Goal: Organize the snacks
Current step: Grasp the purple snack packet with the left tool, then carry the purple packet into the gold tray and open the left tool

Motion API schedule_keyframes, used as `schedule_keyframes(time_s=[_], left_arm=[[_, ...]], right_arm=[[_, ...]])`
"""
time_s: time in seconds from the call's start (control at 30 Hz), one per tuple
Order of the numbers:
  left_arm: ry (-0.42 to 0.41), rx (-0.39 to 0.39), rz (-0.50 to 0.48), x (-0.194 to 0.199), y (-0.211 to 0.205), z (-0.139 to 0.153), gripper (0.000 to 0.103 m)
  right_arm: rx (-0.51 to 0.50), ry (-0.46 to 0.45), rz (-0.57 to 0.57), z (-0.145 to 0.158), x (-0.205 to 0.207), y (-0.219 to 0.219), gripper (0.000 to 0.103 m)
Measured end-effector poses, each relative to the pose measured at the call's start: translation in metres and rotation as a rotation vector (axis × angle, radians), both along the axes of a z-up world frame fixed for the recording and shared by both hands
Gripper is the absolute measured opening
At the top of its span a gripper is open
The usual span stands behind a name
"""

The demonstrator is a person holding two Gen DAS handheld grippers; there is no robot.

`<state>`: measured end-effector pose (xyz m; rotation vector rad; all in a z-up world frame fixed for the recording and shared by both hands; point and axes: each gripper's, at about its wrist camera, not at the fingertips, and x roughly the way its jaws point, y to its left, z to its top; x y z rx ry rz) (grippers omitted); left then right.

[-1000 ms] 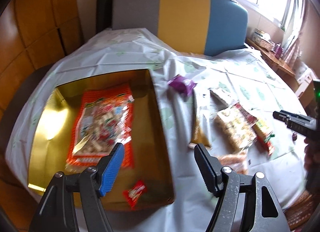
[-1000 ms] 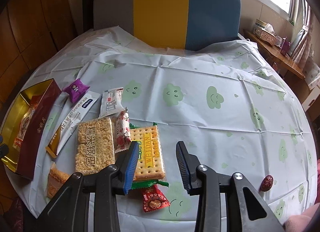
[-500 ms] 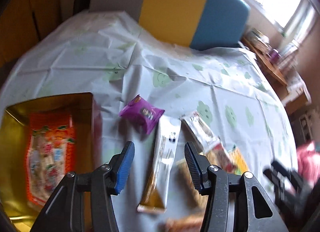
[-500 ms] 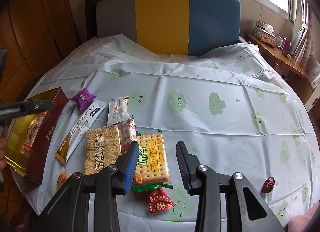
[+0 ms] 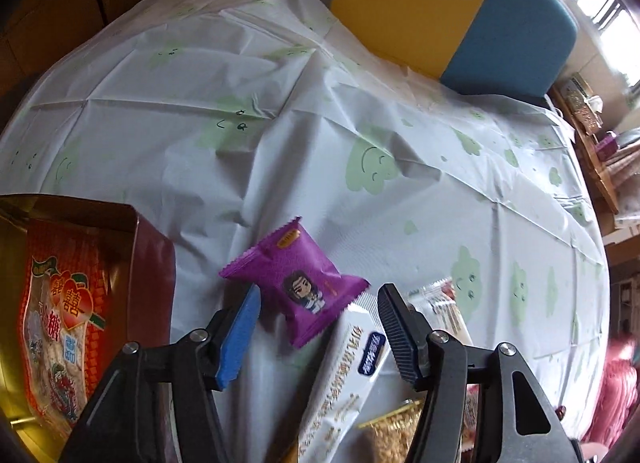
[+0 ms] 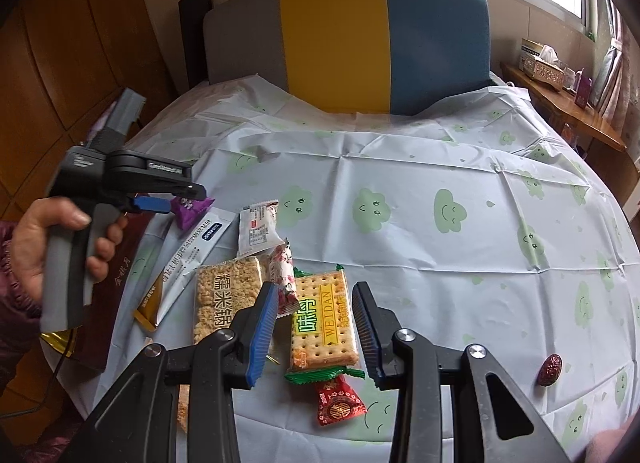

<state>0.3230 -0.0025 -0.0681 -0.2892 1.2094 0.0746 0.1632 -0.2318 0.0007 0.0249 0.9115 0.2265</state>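
My left gripper (image 5: 320, 327) is open, its jaws on either side of a purple snack packet (image 5: 298, 283) lying on the tablecloth; the packet also shows in the right wrist view (image 6: 190, 209). A gold-lined box (image 5: 154, 259) at the left holds a red candy bag (image 5: 56, 323). A long white packet (image 5: 346, 379) lies under the purple one's corner. My right gripper (image 6: 316, 329) is open above a WEIDAN cracker pack (image 6: 322, 321), beside a rice cake pack (image 6: 222, 299).
A small white packet (image 6: 256, 229), a floral candy (image 6: 284, 279), a red candy (image 6: 338, 403) and a dark red sweet (image 6: 550, 369) lie on the round table (image 6: 440, 167). A yellow and blue chair (image 6: 360, 43) stands behind it.
My left gripper has swung right from over the gold box to the purple packet and come close to it. My right gripper has barely moved.
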Motion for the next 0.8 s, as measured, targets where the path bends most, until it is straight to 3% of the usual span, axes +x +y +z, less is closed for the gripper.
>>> schedule_keyframes(time_s=[0.27, 0.3, 0.37, 0.43, 0.8], left_arm=[[-0.013, 0.072, -0.035, 0.012, -0.016, -0.013, 0.061], [-0.01, 0.083, -0.047, 0.013, -0.018, -0.016, 0.059], [-0.013, 0.12, -0.074, 0.012, -0.021, -0.019, 0.044], [-0.04, 0.134, -0.095, 0.008, -0.023, -0.018, 0.042], [-0.168, 0.124, -0.162, -0.034, -0.022, 0.005, 0.041]], right_arm=[[0.02, 0.006, -0.001, 0.001, -0.001, -0.002, 0.039], [0.021, 0.009, -0.001, 0.001, 0.0, -0.002, 0.039], [0.018, 0.014, -0.002, 0.0, 0.0, -0.002, 0.039], [0.016, 0.019, -0.003, -0.001, 0.001, -0.002, 0.039], [-0.021, 0.051, -0.009, -0.012, 0.005, 0.0, 0.039]])
